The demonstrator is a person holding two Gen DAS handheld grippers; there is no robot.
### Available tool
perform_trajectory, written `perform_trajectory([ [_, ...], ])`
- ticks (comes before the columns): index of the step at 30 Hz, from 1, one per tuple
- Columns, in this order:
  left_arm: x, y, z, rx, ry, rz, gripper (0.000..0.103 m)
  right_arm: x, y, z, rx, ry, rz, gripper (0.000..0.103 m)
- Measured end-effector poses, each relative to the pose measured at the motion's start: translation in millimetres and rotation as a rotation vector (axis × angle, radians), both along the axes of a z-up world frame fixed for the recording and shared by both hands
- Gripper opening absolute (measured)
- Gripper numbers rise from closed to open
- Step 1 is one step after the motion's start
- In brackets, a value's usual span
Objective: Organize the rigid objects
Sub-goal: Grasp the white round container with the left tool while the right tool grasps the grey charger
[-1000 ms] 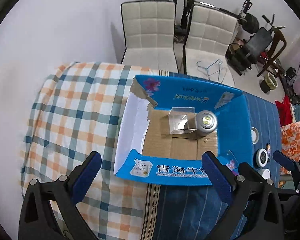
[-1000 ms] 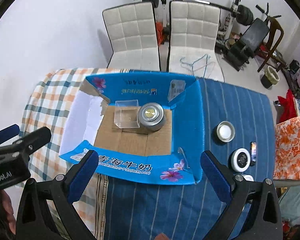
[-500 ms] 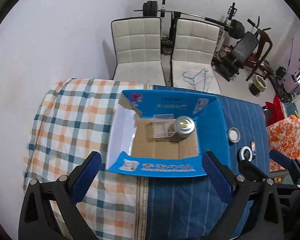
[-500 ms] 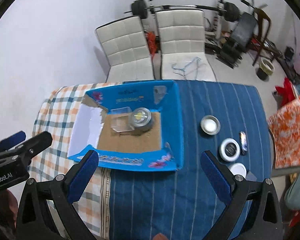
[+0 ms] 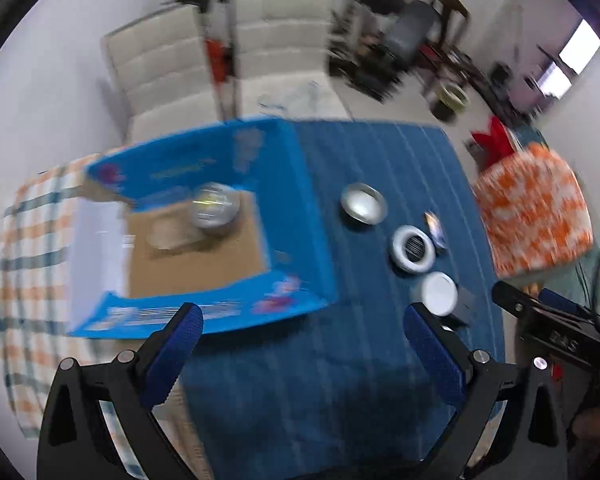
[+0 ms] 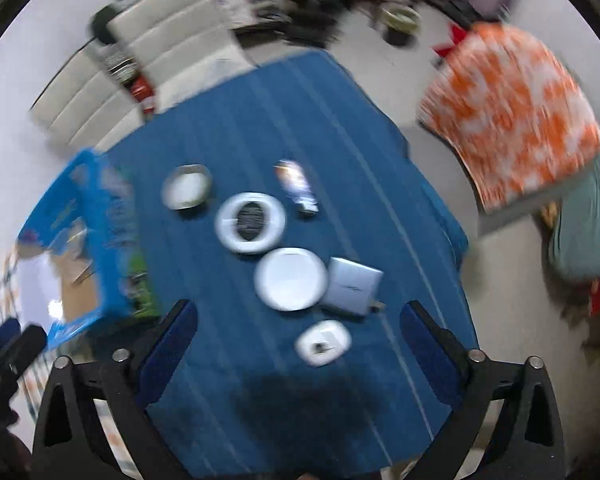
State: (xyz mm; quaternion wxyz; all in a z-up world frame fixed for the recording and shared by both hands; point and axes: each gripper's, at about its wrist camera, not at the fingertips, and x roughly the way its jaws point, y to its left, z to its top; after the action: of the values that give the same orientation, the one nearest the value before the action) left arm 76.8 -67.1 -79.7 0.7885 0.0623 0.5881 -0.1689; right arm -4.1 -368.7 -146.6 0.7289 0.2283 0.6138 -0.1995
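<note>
Both views blurred. Right tongs [image 6: 298,344] point down over the blue-cloth part of the worktop [image 6: 300,120]; jaws have just been closing some but stand apart w/ nothing gripped. Small white rounded case [image 6: 323,342] lies on the cloth betw. the two blue pads, touching neither. Just beyond it: white round lid [image 6: 290,279] w/ a flat silver box [image 6: 352,286] touching its right side. Further out, white ring w/ dark centre [image 6: 250,222], then a shallow round tin [image 6: 187,191] to its upper left & a small tube-like item [image 6: 298,188] to its upper right; can't tell what that is.

Left tongs [image 5: 302,338] also open & empty, over bare blue cloth. Blue carton [image 5: 300,216] sits ahead-left of them, partly on the checked cloth [image 5: 32,240]; its near flap is just past the left pad. Inside on the cardboard floor: silver can [image 5: 214,209] next to a clear box [image 5: 168,236], toward the far wall. From this view the tin, ring & lid lie ahead-right of the tongs, in a diagonal line, lid nearest the right pad.
</note>
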Motion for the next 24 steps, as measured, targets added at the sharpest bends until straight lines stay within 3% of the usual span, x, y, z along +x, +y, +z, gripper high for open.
perform_trajectory([
  [1, -2.2, -19.9, -11.5, 0.002, 0.014, -0.031, 0.103, -2.4, -13.0, -12.7, 0.027, 0.025, -0.017, 0.077],
  [3, -6.0, -57.6, -35.6, 0.014, 0.043, -0.083, 0.103, -8.2, -35.6, -38.0, 0.069, 0.064, -0.057, 0.071],
  [7, -7.7, -128.0, -87.6, 0.038, 0.139, -0.17, 0.103, -23.4, -68.4, -67.7, 0.086, 0.068, -0.117, 0.071],
  [12, -2.3, -186.5, -139.7, 0.084, 0.23, -0.221, 0.103, -32.0, -91.3, -95.5, 0.079, 0.089, -0.171, 0.071],
  [17, 1.5, -219.8, -182.8, 0.101, 0.339, -0.211, 0.103, -38.1, -106.1, -113.6, 0.144, 0.106, -0.222, 0.071],
  [21, 3.9, -221.5, -203.3, 0.125, 0.381, -0.174, 0.103, -36.3, -106.5, -117.0, 0.175, 0.103, -0.222, 0.071],
  [22, 2.5, -218.7, -205.7, 0.122, 0.383, -0.172, 0.101, -35.8, -105.3, -117.8, 0.185, 0.102, -0.22, 0.071],
  [24, 0.9, -212.0, -205.9, 0.08, 0.398, -0.173, 0.088, -32.5, -99.6, -120.9, 0.218, 0.102, -0.21, 0.071],
])
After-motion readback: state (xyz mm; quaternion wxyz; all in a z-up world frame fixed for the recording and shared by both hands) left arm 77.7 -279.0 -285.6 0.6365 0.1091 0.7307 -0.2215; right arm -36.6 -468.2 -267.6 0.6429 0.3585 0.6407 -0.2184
